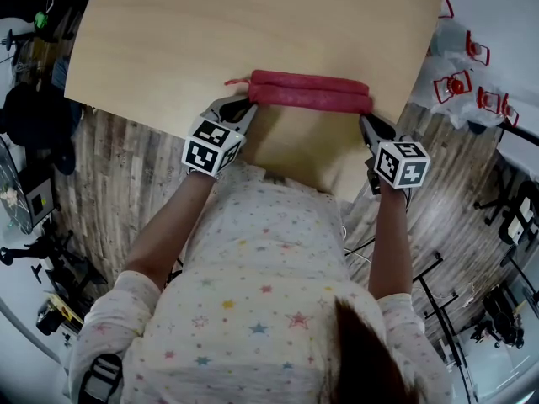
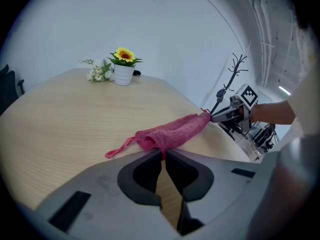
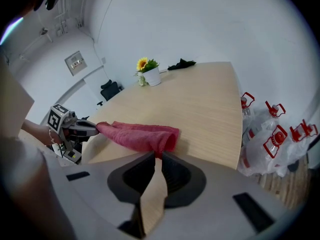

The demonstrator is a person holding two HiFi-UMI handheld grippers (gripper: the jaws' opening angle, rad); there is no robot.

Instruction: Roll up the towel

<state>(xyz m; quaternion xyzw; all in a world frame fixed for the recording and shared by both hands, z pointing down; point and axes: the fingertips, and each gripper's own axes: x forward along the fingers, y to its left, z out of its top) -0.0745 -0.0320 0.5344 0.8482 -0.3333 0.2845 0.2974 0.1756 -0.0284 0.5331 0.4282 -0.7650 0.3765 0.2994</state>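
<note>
**Towel** [image 1: 310, 91], red. Lying lengthwise on the pale wooden surface [image 1: 253, 23], close to its near edge. Gathered into a long narrow bundle, showing two ridges from above. Trailing a thin loose corner off the left end, flat on the wood.

**Left gripper** [image 1: 242, 109]. Reaching in at the bundle's left end, from the near side. Jaws pressing almost fully together, pinching a small fold of the towel's near edge right at the tips (only a sliver of gap showing behind the pinch, bare wood visible through it).

**Right gripper** [image 1: 368, 123]. Meeting the bundle's right end, also from the near side. Jaws likewise narrowing to a thin slit, nipping the lower lip of the towel's looped end between the tips. Remainder of the bundle lying on the surface, stretching from one gripper to the other.

**Also in view.**
- Potted sunflower [image 2: 123, 69]: standing upright at the far side of the surface, well apart from the towel.
- Small white flowers [image 2: 97, 74]: lying just beside the pot.
- Dark cloth [image 3: 181, 63]: lying at the far edge of the surface.
- Clear jugs with red handles [image 3: 274, 140]: sitting beyond the surface's right edge, partly wrapped in pale plastic.
</note>
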